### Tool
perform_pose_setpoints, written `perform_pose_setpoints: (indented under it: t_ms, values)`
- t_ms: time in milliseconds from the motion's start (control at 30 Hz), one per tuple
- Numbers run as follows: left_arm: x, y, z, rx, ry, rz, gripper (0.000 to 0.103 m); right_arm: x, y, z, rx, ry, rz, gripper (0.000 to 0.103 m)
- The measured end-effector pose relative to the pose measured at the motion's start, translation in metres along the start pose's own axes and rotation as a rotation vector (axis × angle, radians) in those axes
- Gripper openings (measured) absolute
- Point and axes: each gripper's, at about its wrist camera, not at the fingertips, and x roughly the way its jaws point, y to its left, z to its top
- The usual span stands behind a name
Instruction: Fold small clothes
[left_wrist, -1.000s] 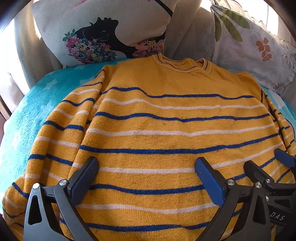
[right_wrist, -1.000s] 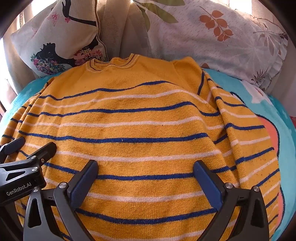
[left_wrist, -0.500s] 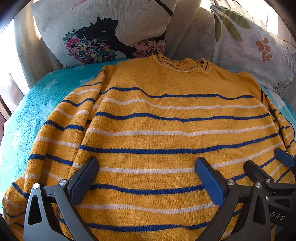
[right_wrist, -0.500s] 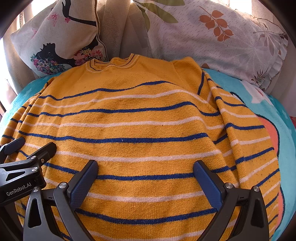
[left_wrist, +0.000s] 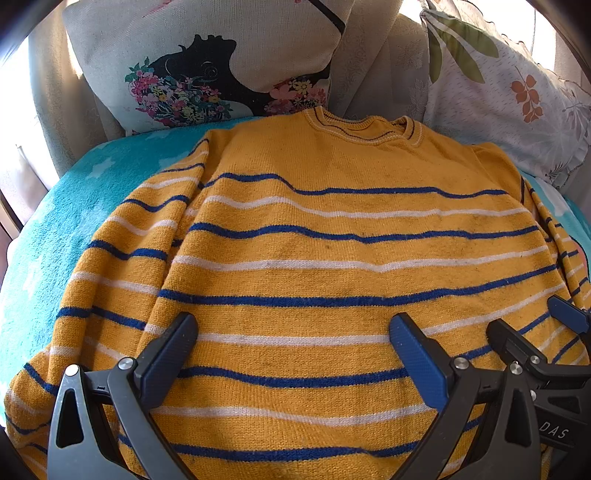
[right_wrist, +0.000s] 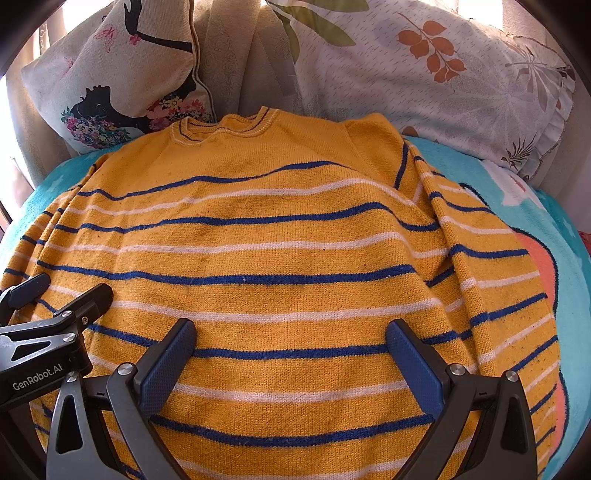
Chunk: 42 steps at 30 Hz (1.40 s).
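Pre-fold: striped sweater (left_wrist: 332, 258) lies flat, unfolded, on the teal blanket (left_wrist: 55, 240), collar toward the pillows (right_wrist: 443, 74), left tongs (left_wrist: 293, 343) and right tongs (right_wrist: 290, 347) both spread wide, grasping nothing, hovering over the hem; next, probably pinch a sleeve and fold inward.

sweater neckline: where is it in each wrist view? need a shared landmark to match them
Left wrist: the sweater neckline sits top, right of centre, below the beige gap between the pillows.
Right wrist: the neckline sits upper left of centre.
Shared landmark: the silhouette-and-flowers pillow, left of the neckline in both.
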Motion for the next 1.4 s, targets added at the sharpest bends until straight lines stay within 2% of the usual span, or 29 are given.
perform_pose_setpoints:
  t_ms: [1400]
  values:
    - [0.0014, -0.0015, 0.0014, -0.003, -0.002, 0.011, 0.103, -0.0002, 0.0003, 0.0001, 0.0, 0.0, 0.0, 0.103]
